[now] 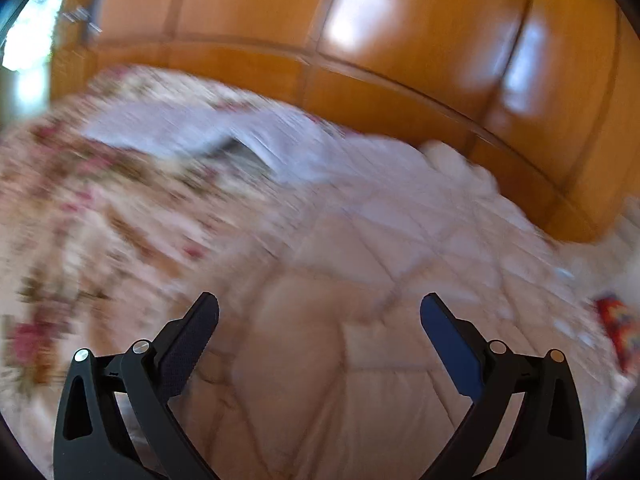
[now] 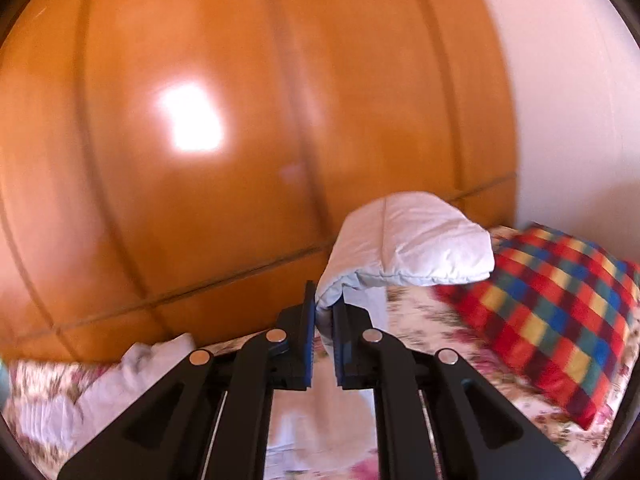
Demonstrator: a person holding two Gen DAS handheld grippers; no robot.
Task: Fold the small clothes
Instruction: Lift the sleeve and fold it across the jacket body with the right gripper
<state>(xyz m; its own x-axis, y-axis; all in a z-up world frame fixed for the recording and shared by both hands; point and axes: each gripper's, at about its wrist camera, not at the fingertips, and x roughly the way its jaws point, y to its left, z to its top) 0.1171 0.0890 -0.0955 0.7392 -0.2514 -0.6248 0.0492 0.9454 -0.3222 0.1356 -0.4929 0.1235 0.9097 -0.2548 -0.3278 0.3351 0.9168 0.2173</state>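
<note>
The right gripper (image 2: 324, 304) pinches a fold of white cloth (image 2: 412, 240), lifted above the floral bedspread (image 2: 432, 320) beside a checkered pillow (image 2: 560, 312). The left gripper (image 1: 320, 312) hangs spread wide, holding nothing, over the bed.

Pale padded garment (image 2: 412, 240), folded over, pinched in right tongs (image 2: 325, 312).

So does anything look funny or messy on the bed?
A bit. The right claw pinches a pale blue cloth that flops over in the air, unfolded. More pale clothes lie rumpled on the flowery bedspread. The left claw is open, holding nothing.
</note>
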